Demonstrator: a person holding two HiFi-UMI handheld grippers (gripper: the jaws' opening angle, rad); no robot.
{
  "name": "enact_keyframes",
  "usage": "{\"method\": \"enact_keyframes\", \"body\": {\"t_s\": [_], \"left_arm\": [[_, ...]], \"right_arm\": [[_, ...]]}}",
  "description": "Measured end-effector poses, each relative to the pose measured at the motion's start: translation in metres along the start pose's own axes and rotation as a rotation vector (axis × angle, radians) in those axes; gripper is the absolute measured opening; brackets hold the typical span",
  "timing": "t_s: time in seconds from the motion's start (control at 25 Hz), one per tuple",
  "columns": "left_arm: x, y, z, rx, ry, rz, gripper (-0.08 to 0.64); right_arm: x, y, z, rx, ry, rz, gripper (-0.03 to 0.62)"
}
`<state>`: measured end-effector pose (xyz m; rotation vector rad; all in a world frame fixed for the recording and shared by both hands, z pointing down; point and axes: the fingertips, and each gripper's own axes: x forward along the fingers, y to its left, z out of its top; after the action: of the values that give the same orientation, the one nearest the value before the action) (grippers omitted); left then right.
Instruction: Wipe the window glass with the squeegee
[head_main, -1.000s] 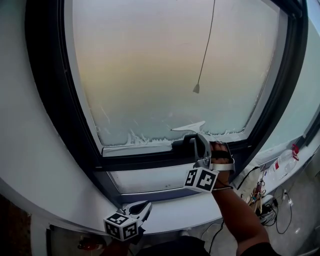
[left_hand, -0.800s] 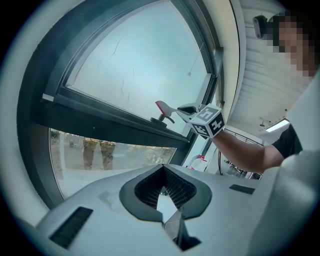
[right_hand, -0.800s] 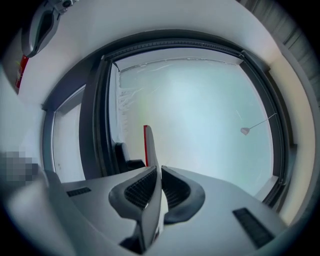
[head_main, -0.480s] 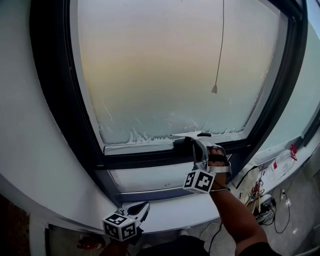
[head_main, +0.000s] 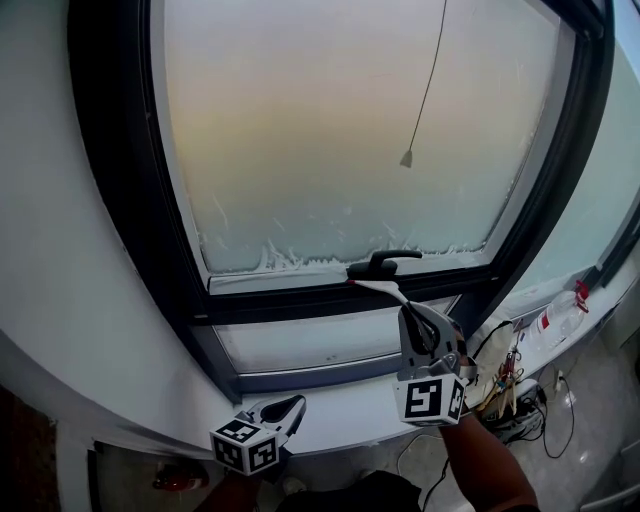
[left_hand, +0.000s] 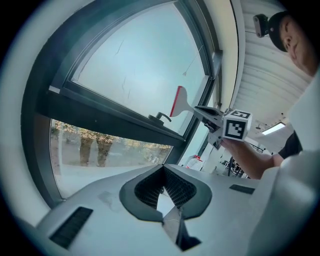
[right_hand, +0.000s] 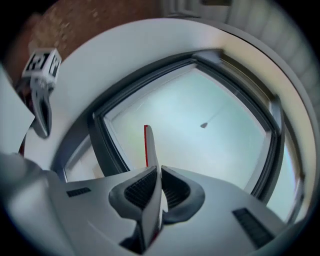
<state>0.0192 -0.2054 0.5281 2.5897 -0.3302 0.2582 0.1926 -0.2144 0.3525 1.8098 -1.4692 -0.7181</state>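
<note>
We see a large pane of window glass (head_main: 340, 130), misted and milky, set in a dark, rounded metal frame (head_main: 110, 200) above a smooth white sill (head_main: 340, 415). Ragged white streaks of foam (head_main: 285, 262) line the pane's bottom edge.

The right gripper (head_main: 415, 322), grey moulded plastic with ribbed black pads, is clenched on the flat handle of a squeegee (head_main: 378, 288). The squeegee is a thin white plastic tool with a red rubber lip along its blade. It is held in front of the lower frame rail, just below the black lever handle (head_main: 385, 263) and below the glass itself. The right gripper view shows the handle pinched edge-on between the pads, with the blade standing up towards the pane.

The left gripper (head_main: 285, 410) hangs low beside the sill, well apart from the glass. Its jaws are drawn together and grasp nothing.

A thin cord ends in a small cone-shaped weight (head_main: 407, 158) in front of the pane. A clear bottle with a red cap (head_main: 555, 318) lies to the right.
</note>
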Motion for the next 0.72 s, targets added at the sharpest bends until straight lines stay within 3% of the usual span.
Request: {"method": "enact_keyframes", "body": {"t_s": [0.04, 0.24, 0.32, 0.36, 0.44, 0.72], "left_arm": [[-0.001, -0.003, 0.0, -0.002, -0.008, 0.007, 0.0], [-0.003, -0.029, -0.001, 0.007, -0.053, 0.051, 0.0], [-0.002, -0.045, -0.009, 0.004, -0.058, 0.073, 0.0], [-0.001, -0.055, -0.015, -0.002, -0.059, 0.083, 0.0], [0.003, -0.079, -0.028, -0.019, -0.065, 0.094, 0.0], [0.006, -0.178, -0.091, -0.076, -0.139, 0.101, 0.0]], "right_arm": [[-0.015, 0.0, 0.002, 0.164, -0.049, 0.036, 0.021], [-0.076, 0.012, -0.03, 1.191, -0.223, 0.31, 0.021], [-0.099, 0.025, -0.058, 1.522, -0.236, 0.404, 0.021], [-0.112, 0.03, -0.071, 1.632, -0.23, 0.437, 0.021], [-0.142, 0.04, -0.094, 1.724, -0.21, 0.486, 0.021], [-0.259, 0.046, -0.16, 1.656, -0.152, 0.559, 0.021]]}}
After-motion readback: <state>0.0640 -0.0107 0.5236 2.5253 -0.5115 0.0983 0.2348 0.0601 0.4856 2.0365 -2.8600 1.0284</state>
